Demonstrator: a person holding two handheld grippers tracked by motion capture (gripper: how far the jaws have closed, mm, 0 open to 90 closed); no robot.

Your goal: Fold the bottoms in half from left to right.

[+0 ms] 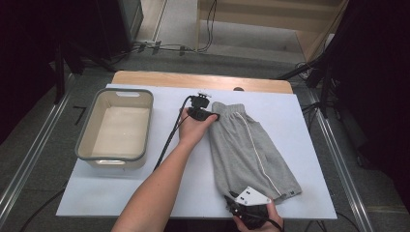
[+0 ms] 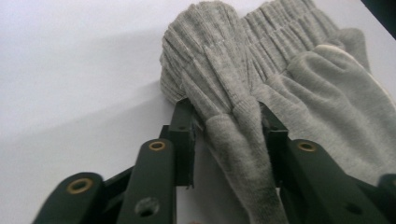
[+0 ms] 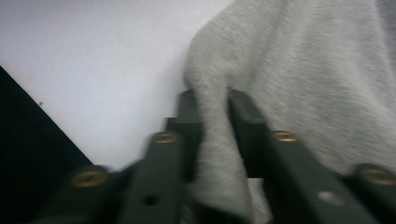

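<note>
At the near edge of the white surface (image 1: 145, 193), the right gripper (image 1: 240, 205), held in a hand and topped by a grey three-cornered plate, meets the bottom hem of a pair of grey knit shorts with a thin white side stripe (image 1: 246, 150). In the right gripper view its black jaws stand close together, clamped on a pinched fold of the grey fabric (image 3: 212, 135), with bare white surface to the left of the fold.

The shorts lie flat on the right half of the surface, running from the near edge away to the far side, waistband farthest. A bare forearm crosses the middle of the surface diagonally from the near edge up to the left gripper (image 1: 209, 115), which sits at the left corner of the waistband. In the left gripper view its jaws are partly closed and squeeze a bunched ridge of the ribbed elastic waistband (image 2: 233, 112) between them.

To the left, well apart from the shorts, stands a rectangular pale bin with a grey rim (image 1: 92, 133), open at the top. Bare white surface lies between bin and forearm, and a strip runs along the right of the shorts. Beyond the white sheet a band of the wooden tabletop (image 1: 193, 79) shows at the far edge.
</note>
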